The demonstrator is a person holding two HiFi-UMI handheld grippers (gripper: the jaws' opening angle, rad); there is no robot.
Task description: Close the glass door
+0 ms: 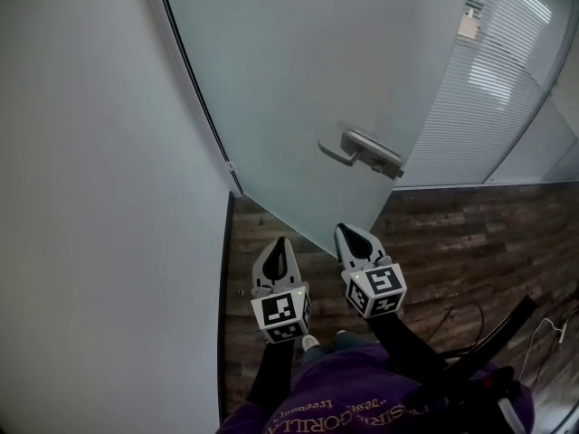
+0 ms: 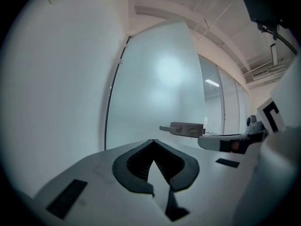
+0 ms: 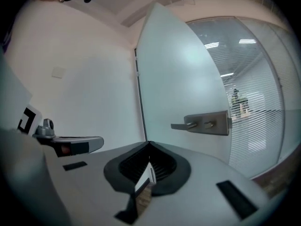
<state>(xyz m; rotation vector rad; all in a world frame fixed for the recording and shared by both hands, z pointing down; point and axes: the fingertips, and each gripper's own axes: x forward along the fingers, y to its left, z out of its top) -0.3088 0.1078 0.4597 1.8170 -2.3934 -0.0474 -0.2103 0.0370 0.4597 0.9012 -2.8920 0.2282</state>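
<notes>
The frosted glass door [image 1: 298, 80] stands open, swung away from the white wall, with a grey lever handle [image 1: 362, 154] on its near face. My left gripper [image 1: 280, 242] and right gripper [image 1: 346, 231] are held side by side below the handle, near the door's bottom edge. Both point at the door, touch nothing, and hold nothing. In the left gripper view the left gripper [image 2: 151, 141] is shut, with the handle [image 2: 181, 128] ahead to the right. In the right gripper view the right gripper [image 3: 148, 143] is shut, and the handle [image 3: 207, 124] lies ahead to the right.
A white wall [image 1: 90, 197] fills the left side up to the door's hinge edge. Dark wood flooring [image 1: 470, 233] runs underfoot. A glass partition with blinds [image 1: 493, 89] stands behind the door at right. A black bar and cables [image 1: 493, 337] lie at lower right.
</notes>
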